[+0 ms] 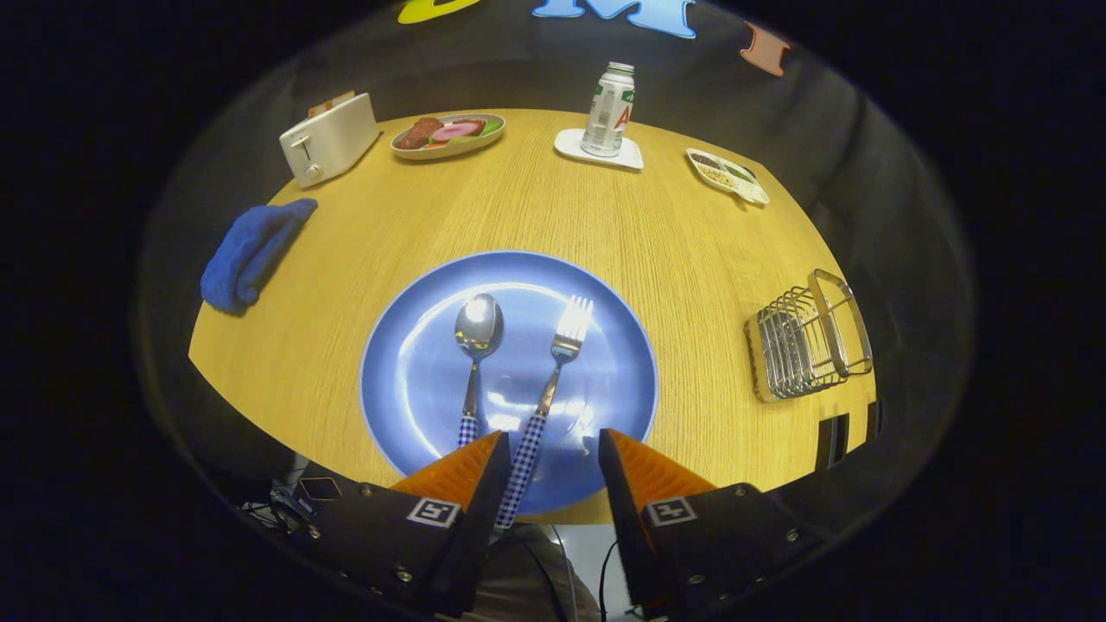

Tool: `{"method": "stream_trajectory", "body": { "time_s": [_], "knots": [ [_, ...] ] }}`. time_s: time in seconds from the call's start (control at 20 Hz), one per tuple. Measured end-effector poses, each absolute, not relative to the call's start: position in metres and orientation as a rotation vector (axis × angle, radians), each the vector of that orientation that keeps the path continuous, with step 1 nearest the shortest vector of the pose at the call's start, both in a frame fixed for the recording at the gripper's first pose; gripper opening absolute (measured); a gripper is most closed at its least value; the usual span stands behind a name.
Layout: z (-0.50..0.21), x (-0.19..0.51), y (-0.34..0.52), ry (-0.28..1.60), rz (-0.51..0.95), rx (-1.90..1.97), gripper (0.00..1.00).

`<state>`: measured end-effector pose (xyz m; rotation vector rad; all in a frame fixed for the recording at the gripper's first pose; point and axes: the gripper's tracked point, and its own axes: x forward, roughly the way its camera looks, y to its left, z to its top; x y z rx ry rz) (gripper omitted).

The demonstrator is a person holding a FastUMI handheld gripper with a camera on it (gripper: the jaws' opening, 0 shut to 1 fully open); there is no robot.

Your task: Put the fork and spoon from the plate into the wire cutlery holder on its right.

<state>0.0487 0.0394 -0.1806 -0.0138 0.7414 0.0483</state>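
The gripper [549, 449] hung over the plate [415, 380] with jaws apart, straddling the fork [546, 397] handle for a likely first pick; spoon [475, 363] alongside, wire cutlery holder [804, 345] waiting right

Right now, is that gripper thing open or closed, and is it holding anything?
Gripper: open, holding nothing; the fork handle lies between its fingers, not pinched.
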Motion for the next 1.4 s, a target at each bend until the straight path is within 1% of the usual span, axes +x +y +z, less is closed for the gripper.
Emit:
{"method": "stream_trajectory", "body": {
  "time_s": [0.05,0.2,0.3,0.45,0.5,0.55,1.0,1.2,1.4],
  "knots": [
    [-0.184,0.048,0.041,0.760,0.053,-0.007,0.62],
    [-0.184,0.046,0.041,0.807,0.054,0.012,0.62],
    [-0.193,0.042,0.036,0.854,0.047,-0.001,0.19],
    [-0.198,0.044,0.043,0.889,0.081,0.038,0.18],
    [-0.182,0.033,0.038,0.906,0.063,0.041,0.18],
    [-0.203,0.048,0.031,0.910,0.065,0.002,0.04],
    [-0.178,0.021,0.019,1.007,0.222,-0.060,0.04],
    [-0.158,0.005,-0.008,1.048,0.268,-0.090,0.04],
    [-0.138,-0.011,-0.044,1.068,0.283,-0.123,0.04]
  ]
}}
